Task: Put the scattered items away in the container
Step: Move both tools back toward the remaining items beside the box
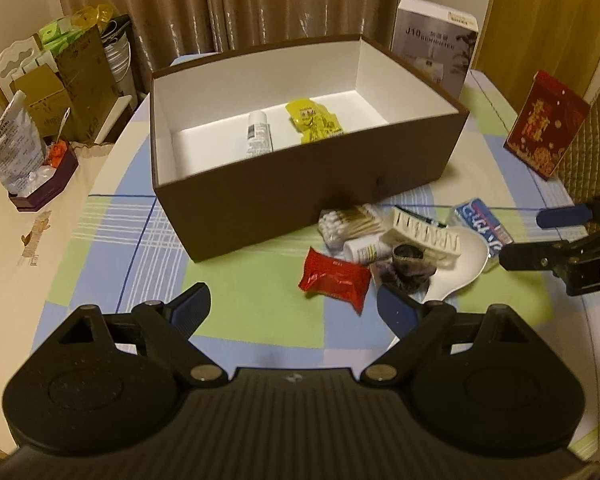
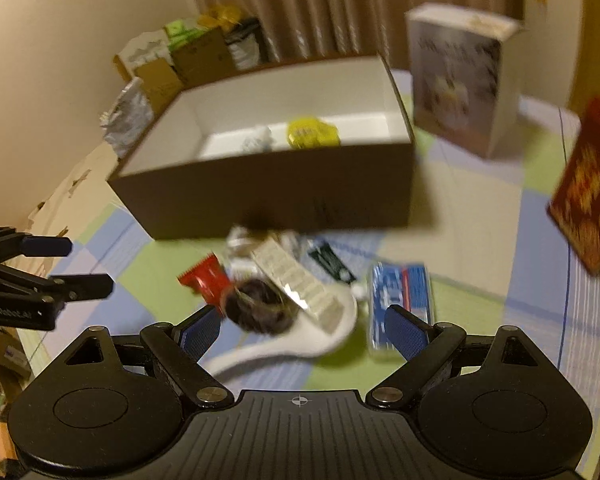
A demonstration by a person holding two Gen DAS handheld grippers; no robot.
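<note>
A brown box (image 1: 280, 200) with a white inside stands mid-table and holds a white tube (image 1: 258, 136) and a yellow packet (image 1: 314, 120). In front of it lie a red packet (image 1: 334, 280), cotton swabs (image 1: 348, 224), a cream hair claw (image 1: 424, 236), a dark scrunchie (image 1: 408, 264), a white spoon-shaped dish (image 1: 460, 268) and a blue tissue pack (image 1: 484, 224). My left gripper (image 1: 294, 300) is open and empty, just short of the red packet. My right gripper (image 2: 304, 320) is open above the scrunchie (image 2: 260, 308) and dish (image 2: 300, 344), beside the tissue pack (image 2: 400, 296).
A white product carton (image 1: 436, 48) stands behind the box and a red gift box (image 1: 546, 124) leans at the right. Cardboard boxes (image 1: 60, 92) and a foil bag (image 1: 14, 148) crowd the left side. The right wrist view is blurred.
</note>
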